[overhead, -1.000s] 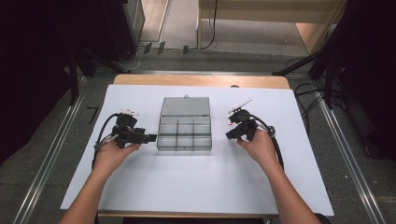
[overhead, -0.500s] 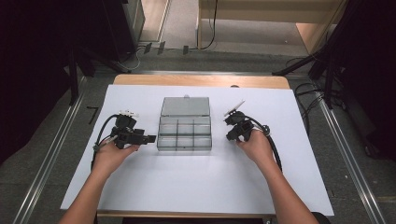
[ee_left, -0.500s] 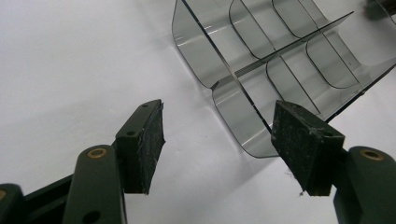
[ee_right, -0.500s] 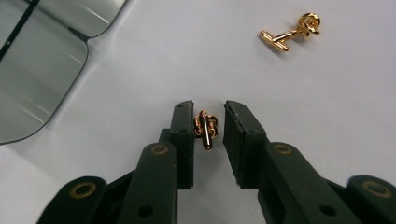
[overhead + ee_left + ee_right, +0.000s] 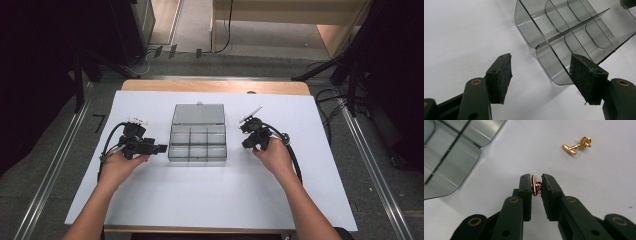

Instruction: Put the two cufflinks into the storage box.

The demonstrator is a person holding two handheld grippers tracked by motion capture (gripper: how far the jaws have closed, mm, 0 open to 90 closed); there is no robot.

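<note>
Since earlier: we see the right gripper (image 5: 248, 135) has just been closing its jaws, and a gold cufflink now sits between them; both hands sit where they were.
High view, surface: we look down on a bench (image 5: 210, 200) under a white sheet, its wooden edge showing at the far side.
High view, room: grey floor, metal rails either side of the bench, black stands and cables beyond it.
High view, count: one clear compartment box (image 5: 198, 139) with its lid open at the middle of the bench; two grippers, one on each side of it; two hands.
Left gripper view: we see the left gripper (image 5: 544, 77) spread wide, nothing between its pads, the near corner of the box just beyond them.
Right gripper view: we see the jaws pinching one gold cufflink (image 5: 535, 185) just above the white sheet.
Right gripper view, count: two cufflinks; the second cufflink (image 5: 577, 145) lies loose on the sheet farther off, apart from the box, whose corner shows at upper left.
</note>
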